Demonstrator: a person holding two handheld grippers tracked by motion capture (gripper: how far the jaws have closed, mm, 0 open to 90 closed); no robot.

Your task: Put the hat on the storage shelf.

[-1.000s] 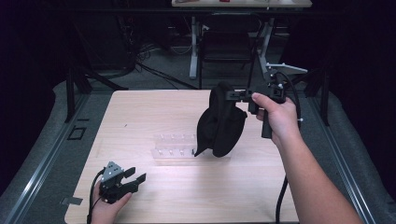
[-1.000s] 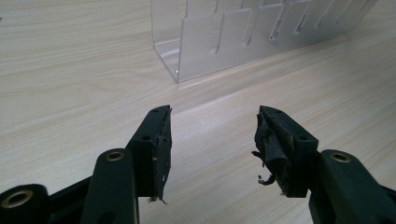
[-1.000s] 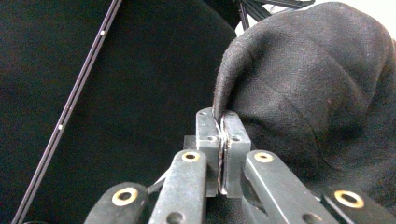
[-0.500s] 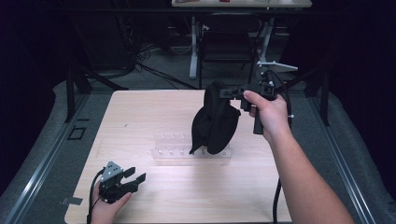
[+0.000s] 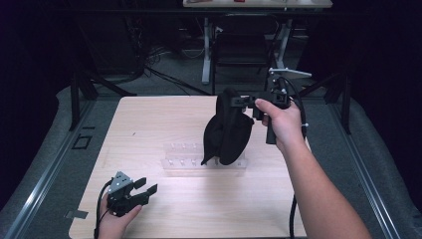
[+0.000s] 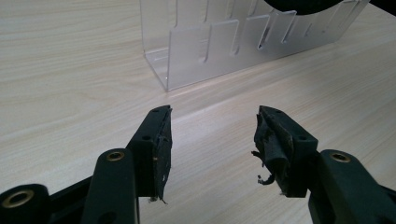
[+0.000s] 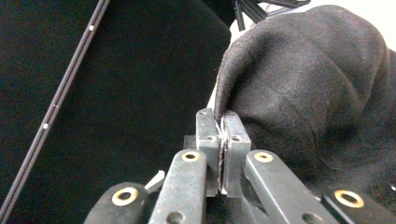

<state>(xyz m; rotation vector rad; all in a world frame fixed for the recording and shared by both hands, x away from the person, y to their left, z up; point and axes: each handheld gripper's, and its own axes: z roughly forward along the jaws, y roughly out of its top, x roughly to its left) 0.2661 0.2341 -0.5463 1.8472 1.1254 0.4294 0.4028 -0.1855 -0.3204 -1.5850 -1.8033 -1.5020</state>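
A black fabric piece [image 5: 226, 132] hangs bunched in the air over the right part of a clear plastic slotted rack [image 5: 181, 159]. My right gripper [image 5: 238, 99] is shut on its top edge, held level by a hand from the right. In the right gripper view the jaws [image 7: 219, 114] pinch a fold of the dark cloth [image 7: 308, 79]. The cloth's lower end overlaps the rack; whether they touch I cannot tell. My left gripper [image 5: 147, 185] rests low at the table's near left, open. Nothing lies between its jaws [image 6: 212, 114], which point at the rack [image 6: 210, 46].
The light wooden table [image 5: 149, 119] has bare surface left of and behind the rack. Dark floor, cables and table legs [image 5: 206, 50] lie beyond the far edge. A cable [image 5: 293, 214] trails down from the right gripper beside the forearm.
The right hand with the hanging cloth has drifted slightly left, toward the middle of the rack. The left gripper has stayed where it was.
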